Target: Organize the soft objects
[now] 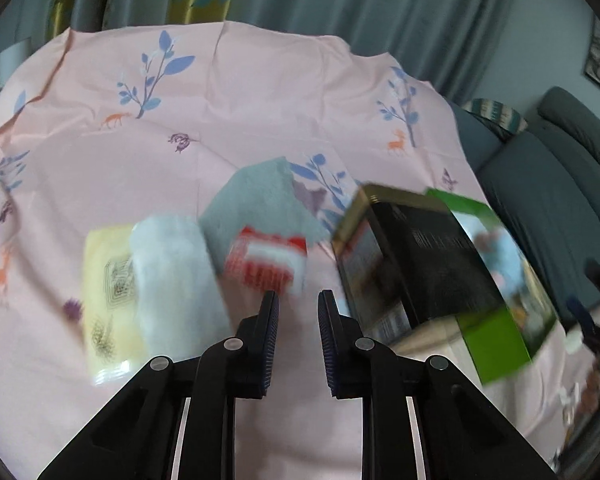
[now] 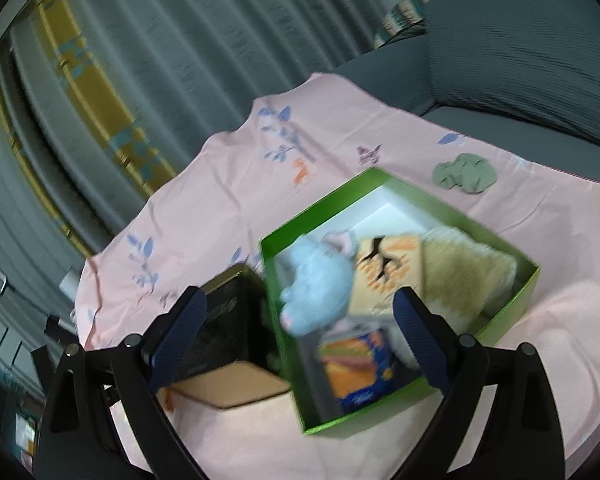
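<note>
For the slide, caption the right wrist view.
Open right gripper above a green box holding a blue plush toy on the pink cloth.

1. Ahead of the left gripper (image 1: 298, 304), passage is blocked by a red-white item (image 1: 266, 262) (blurred).
2. Rightward, a black box (image 1: 412, 260) stands.
3. Bare pink cloth (image 1: 260, 100) is left beyond.

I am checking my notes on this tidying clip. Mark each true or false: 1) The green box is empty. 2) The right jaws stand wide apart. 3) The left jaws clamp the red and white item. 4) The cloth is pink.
1) False: the green box holds a blue plush toy and other things.
2) True: the right gripper is open.
3) False: the left gripper holds nothing; the red and white item lies beyond it.
4) True: the cloth is pink.
</note>
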`<state>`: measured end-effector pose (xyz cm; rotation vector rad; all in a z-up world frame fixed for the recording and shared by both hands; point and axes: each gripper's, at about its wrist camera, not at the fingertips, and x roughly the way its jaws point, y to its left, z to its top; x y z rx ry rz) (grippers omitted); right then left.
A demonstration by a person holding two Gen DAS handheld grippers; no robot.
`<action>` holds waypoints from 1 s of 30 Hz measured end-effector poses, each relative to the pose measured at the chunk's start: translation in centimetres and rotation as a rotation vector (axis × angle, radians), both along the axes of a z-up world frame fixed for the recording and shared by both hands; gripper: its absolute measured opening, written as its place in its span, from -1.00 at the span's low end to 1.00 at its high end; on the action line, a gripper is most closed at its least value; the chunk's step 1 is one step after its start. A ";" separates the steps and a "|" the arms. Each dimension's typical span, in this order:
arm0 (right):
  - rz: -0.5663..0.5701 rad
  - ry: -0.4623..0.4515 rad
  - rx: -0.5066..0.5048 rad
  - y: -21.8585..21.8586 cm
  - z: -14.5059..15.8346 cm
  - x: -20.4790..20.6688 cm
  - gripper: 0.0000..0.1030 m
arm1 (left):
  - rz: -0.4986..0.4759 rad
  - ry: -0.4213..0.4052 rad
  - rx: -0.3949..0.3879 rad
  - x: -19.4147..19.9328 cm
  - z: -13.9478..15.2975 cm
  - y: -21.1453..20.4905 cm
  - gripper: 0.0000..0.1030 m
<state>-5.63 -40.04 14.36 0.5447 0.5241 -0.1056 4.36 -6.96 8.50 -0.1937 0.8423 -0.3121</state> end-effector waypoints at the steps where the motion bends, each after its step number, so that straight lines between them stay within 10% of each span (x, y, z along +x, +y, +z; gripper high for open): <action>1: 0.017 0.001 -0.004 0.5 0.1 -0.1 0.84 | 0.005 0.011 -0.007 -0.8 0.0 0.3 -0.59; 11: 0.195 0.068 -0.005 6.2 -0.8 -0.6 0.84 | 0.018 0.039 0.005 -5.0 -1.3 1.3 -0.55; 18: 0.189 0.074 0.053 5.5 -1.9 0.5 0.84 | -0.004 0.079 -0.019 2.3 -1.7 -0.9 0.05; 22: 0.162 0.049 0.124 3.3 -2.1 0.2 0.84 | 0.021 0.115 -0.067 6.8 -2.4 -0.8 0.06; 30: 0.068 0.054 0.119 1.2 -2.2 -0.3 0.85 | 0.058 0.132 0.090 11.3 -5.0 -3.2 0.27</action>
